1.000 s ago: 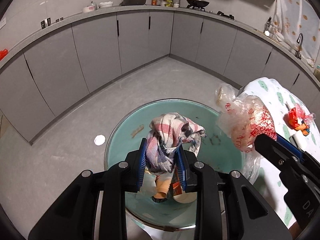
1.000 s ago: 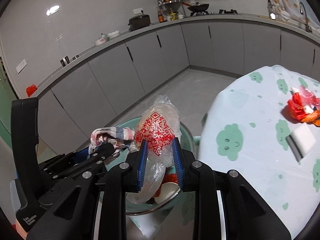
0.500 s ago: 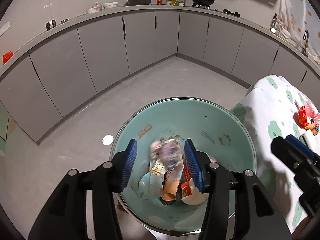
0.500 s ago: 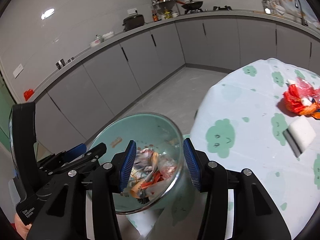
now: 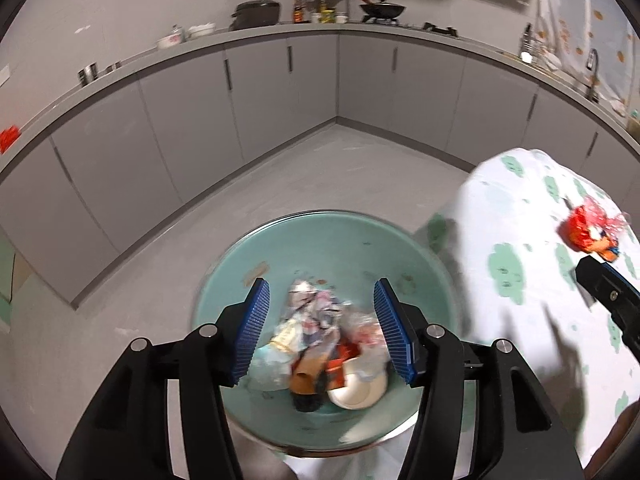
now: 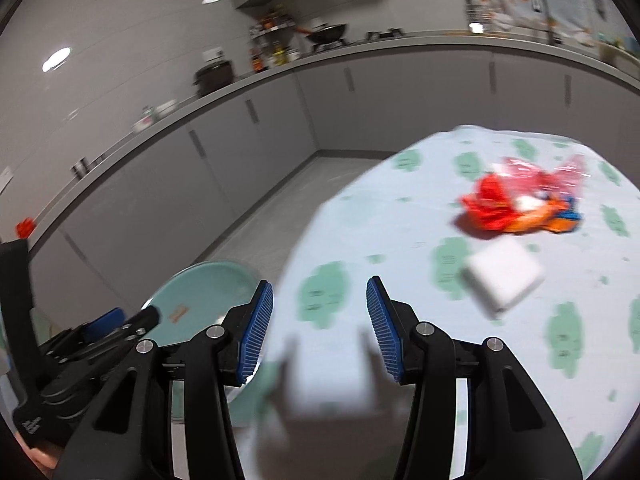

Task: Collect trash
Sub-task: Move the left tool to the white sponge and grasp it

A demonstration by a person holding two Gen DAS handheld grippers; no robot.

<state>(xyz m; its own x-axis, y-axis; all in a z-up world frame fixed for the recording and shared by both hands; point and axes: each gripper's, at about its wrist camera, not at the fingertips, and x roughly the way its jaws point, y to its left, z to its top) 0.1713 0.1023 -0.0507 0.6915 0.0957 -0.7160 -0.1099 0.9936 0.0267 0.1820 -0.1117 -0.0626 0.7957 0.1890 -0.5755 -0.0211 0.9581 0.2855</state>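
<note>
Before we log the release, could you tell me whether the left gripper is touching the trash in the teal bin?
Apart. In the left wrist view the left gripper is wide open, and the trash pile lies low in the teal bin, below the blue fingers.

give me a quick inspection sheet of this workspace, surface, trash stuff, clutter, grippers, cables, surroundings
surface: round table under a white cloth with green cloud prints.
job's things: teal round bin beside the table, holding a checked rag, paper cups and wrappers; red and orange crumpled plastic wrapper lying on the cloth.
clutter: white square block on the cloth near the wrapper.
grippers: left gripper open above the bin, empty; right gripper open over the table edge, empty.
cables: nothing seen.
surroundings: grey kitchen cabinets, black wok and pot on the counter.
</note>
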